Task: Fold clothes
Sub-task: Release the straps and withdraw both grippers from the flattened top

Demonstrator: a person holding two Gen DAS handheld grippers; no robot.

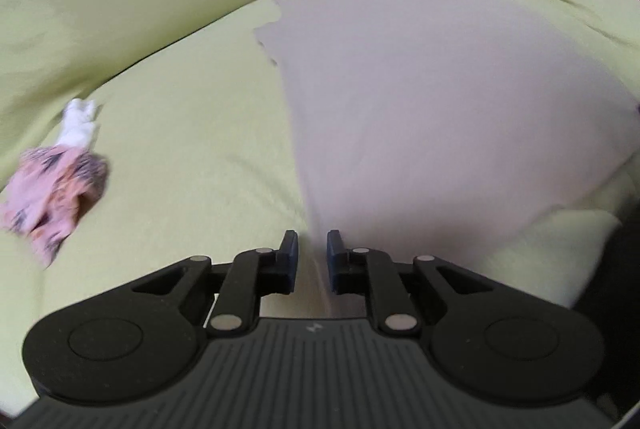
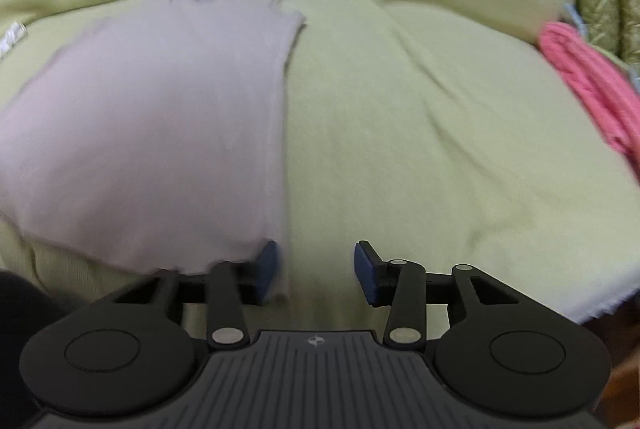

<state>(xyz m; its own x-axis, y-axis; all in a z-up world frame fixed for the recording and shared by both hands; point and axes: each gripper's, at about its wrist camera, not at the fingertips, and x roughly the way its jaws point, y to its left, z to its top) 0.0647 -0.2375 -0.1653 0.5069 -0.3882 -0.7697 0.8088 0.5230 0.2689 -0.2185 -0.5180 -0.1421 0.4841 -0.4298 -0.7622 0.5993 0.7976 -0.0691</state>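
My left gripper has its dark pads a narrow gap apart, with nothing clamped between them; the near left edge of the pale lilac sleeveless top runs just past the gap toward 12 o'clock. My right gripper stands wider apart and also holds nothing. Its left pad sits at the near right corner of the same top; blur keeps me from telling whether it touches the cloth.

The top lies flat and smooth on the yellow-green sheet, hem toward me, neckline and armholes at the far end toward 12 o'clock. Its side edges are straight, and the hem looks slightly raw and uneven. Both grippers tilt downward over the hem, one at each near corner.

From my left gripper, a crumpled pink patterned garment with a white piece beside it lies at 9 o'clock, well apart from the top. A folded coral-pink cloth lies at 2 o'clock from my right gripper.
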